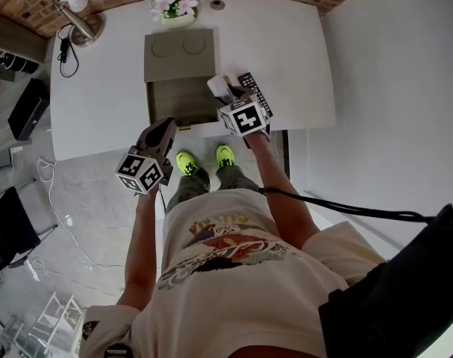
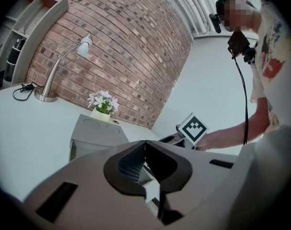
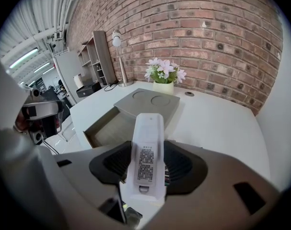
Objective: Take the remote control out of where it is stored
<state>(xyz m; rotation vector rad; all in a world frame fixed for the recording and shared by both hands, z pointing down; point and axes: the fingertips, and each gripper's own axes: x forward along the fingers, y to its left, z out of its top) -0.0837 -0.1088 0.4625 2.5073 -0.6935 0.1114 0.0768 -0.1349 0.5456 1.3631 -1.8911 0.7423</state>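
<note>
Slippage is the main worry. The right gripper point(image 3: 148, 166) is clamped on the slim white plastic remote control point(image 3: 147, 128) only near its lower end, label side up. Most of its length juts past the pads, so a tilt or a knock could lever it loose. It hangs clear of the open drawer point(image 1: 183, 103) of the low grey storage box point(image 1: 179, 54), above that drawer's right front corner. Dropped here, it might fall back in, strike the drawer rim, or land on the black buttoned remote point(image 1: 254, 92) lying just right of the box. The left gripper point(image 2: 145, 146) is closed on nothing, in front of the box past the table edge.

The box sits on a white table point(image 1: 99, 103). Behind it stands a pot of pale flowers point(image 1: 177, 2), with a metal desk lamp point(image 1: 75, 13) to the box's left, against a red brick wall point(image 3: 207, 32). Grey floor point(image 1: 92, 200) lies in front.
</note>
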